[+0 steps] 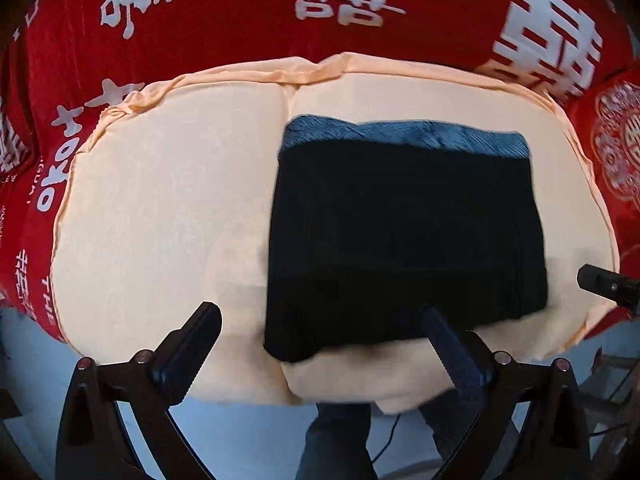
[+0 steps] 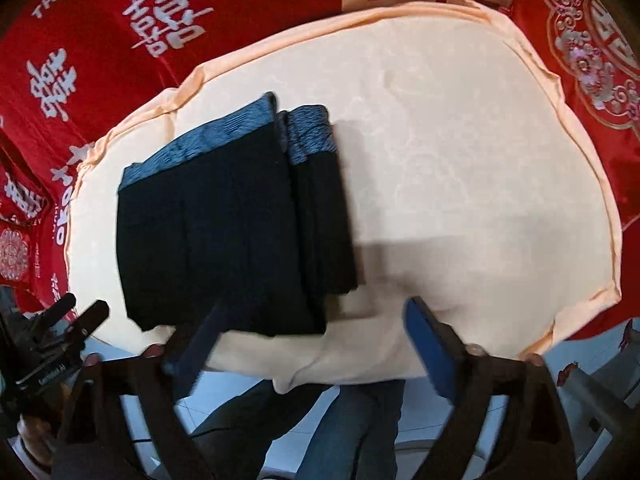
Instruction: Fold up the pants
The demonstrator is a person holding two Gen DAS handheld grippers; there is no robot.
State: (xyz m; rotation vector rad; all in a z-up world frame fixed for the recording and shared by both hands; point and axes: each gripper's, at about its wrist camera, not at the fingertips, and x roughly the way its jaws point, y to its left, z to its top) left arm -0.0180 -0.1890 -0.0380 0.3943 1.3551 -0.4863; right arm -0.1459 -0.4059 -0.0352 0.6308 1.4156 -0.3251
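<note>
Folded into a compact dark rectangle, pants (image 1: 404,240) with a blue ribbed waistband (image 1: 404,136) at the far edge, lying on a peach cushion cover (image 1: 160,208). Spread beneath and around the cover, a red cloth (image 1: 240,20) with white characters. Left tongs (image 1: 320,332) spread wide apart, empty, hovering at the near edge of the pants. Right tongs (image 2: 312,328) likewise wide apart, holding nothing, near the pants' near right corner. In the right view, layered folds stepped along the right side of the pants (image 2: 224,232).
</note>
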